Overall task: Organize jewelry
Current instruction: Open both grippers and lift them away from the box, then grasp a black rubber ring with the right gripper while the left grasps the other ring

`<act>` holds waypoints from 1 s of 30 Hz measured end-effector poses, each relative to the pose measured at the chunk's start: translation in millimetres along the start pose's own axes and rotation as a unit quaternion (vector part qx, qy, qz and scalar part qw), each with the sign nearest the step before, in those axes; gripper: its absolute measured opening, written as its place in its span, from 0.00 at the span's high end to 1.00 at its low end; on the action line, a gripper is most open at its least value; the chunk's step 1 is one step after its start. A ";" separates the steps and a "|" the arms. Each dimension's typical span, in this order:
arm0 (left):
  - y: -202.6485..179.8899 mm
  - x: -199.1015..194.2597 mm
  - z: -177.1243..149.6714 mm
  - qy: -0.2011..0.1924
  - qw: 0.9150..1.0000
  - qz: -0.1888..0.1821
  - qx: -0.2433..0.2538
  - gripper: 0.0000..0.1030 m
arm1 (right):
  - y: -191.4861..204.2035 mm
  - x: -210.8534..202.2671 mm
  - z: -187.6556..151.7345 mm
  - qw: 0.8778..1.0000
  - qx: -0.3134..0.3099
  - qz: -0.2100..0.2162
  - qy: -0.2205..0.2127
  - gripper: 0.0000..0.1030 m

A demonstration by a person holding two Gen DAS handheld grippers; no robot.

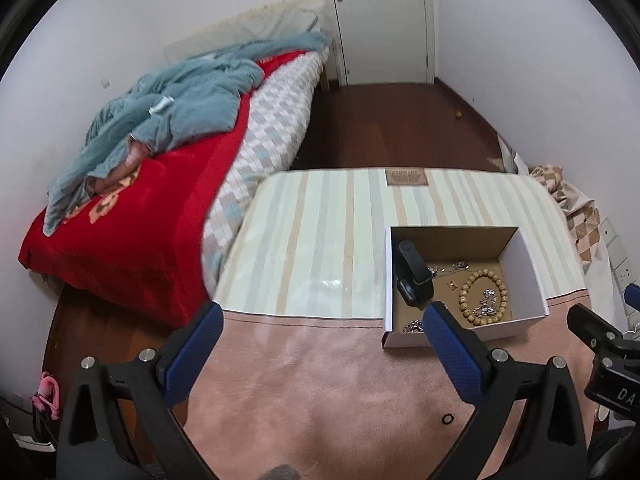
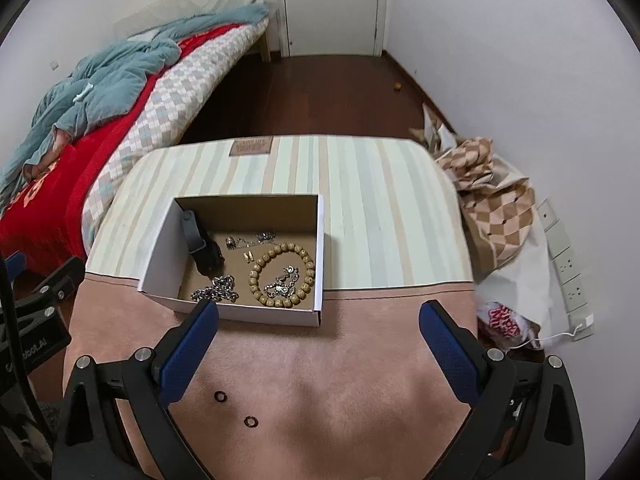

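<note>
A white cardboard box (image 2: pixel 160 276) (image 1: pixel 532 280) stands on the table. In it lie a wooden bead bracelet (image 2: pixel 306 258) (image 1: pixel 464 300), silver chains (image 2: pixel 218 290), a black smartwatch (image 2: pixel 202 248) (image 1: pixel 412 276) and small gold earrings (image 2: pixel 248 256). Two small dark rings (image 2: pixel 220 396) (image 2: pixel 251 421) lie on the pink cloth in front of the box; one shows in the left wrist view (image 1: pixel 447 419). My left gripper (image 1: pixel 324 344) is open and empty, left of the box. My right gripper (image 2: pixel 320 340) is open and empty, just in front of the box.
The table has a striped cover (image 2: pixel 380 208) at the back and pink cloth (image 2: pixel 340 400) at the front. A bed (image 1: pixel 132 216) with red blanket stands left. Checked fabric and bags (image 2: pixel 496 208) and a power strip (image 2: pixel 568 268) lie right. A door (image 1: pixel 380 20) is behind.
</note>
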State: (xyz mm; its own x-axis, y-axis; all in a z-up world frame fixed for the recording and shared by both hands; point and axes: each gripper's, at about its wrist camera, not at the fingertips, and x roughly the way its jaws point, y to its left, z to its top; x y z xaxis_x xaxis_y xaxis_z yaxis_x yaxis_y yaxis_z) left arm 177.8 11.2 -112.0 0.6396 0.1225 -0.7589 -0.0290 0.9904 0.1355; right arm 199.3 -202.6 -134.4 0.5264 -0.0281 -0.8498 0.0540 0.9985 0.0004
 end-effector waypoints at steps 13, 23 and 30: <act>18.9 -66.8 -12.2 -0.050 0.999 0.007 -0.019 0.01 | 9.4 -79.9 -14.5 0.999 -0.002 0.004 -0.052 0.02; 18.4 -66.2 -32.0 -0.045 0.998 0.050 -0.015 0.01 | 11.5 -85.5 -39.5 0.999 0.002 0.018 -0.041 0.02; 13.4 -7.7 -83.6 0.023 0.995 0.095 0.002 0.01 | 14.5 -11.5 -93.9 0.998 -0.001 0.056 0.018 0.03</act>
State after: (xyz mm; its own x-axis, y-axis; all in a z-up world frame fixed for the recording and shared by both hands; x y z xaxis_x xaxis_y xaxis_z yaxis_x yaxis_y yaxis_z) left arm 108.3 29.0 -157.5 0.5878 0.3108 -0.7470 -0.1424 0.9486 0.2826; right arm 114.4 -183.4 -174.1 0.4977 0.0853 -0.8632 -0.0048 0.9954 0.0956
